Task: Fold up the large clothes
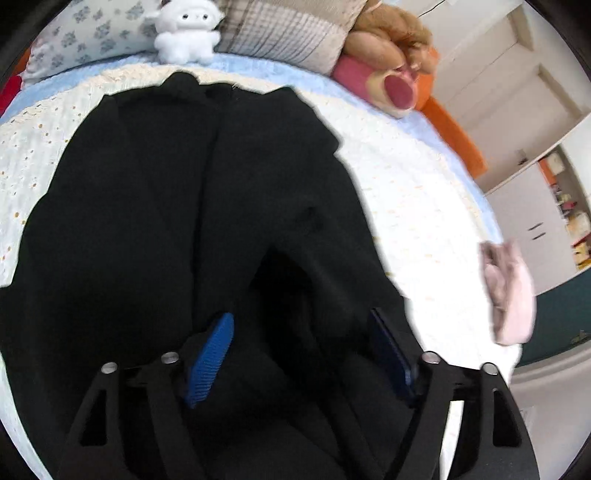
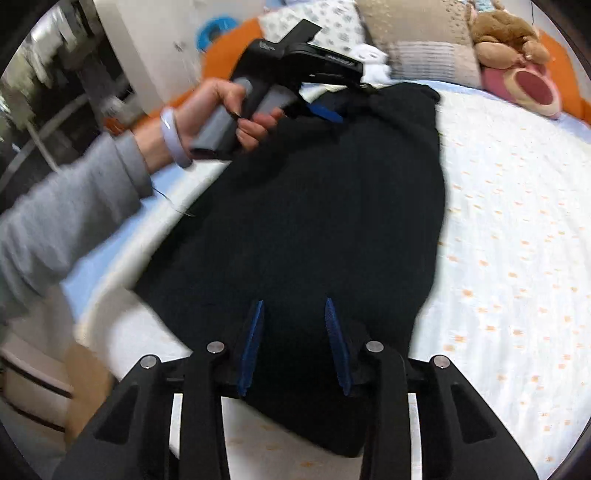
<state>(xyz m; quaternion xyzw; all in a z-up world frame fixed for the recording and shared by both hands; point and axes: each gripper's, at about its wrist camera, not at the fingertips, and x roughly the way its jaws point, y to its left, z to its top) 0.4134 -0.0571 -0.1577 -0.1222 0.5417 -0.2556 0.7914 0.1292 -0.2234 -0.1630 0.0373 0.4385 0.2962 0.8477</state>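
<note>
Black garment [image 2: 314,221] lies flat on white dotted bedspread [image 2: 517,240], centre of bed. Left gripper [image 1: 299,350] hangs over it, blue pads [image 1: 210,358] spread wide, nothing pinched. Right gripper [image 2: 295,347] at garment's near edge, jaws partly apart, cloth between them, but pads not visibly pressing. Left hand [image 2: 218,110], grey sleeve [image 2: 62,221], at 10 o'clock in right view. Pillows [image 1: 96,37] and white plush toy [image 1: 186,31] at 12 o'clock; pink cloth [image 1: 509,291] at 3 in left view.

Black garment [image 2: 314,221]: a large, dark, plain-woven piece, spread lengthwise on the white dotted bed cover [image 2: 517,240], folded along its length, surface mostly flat with shallow creases.
</note>
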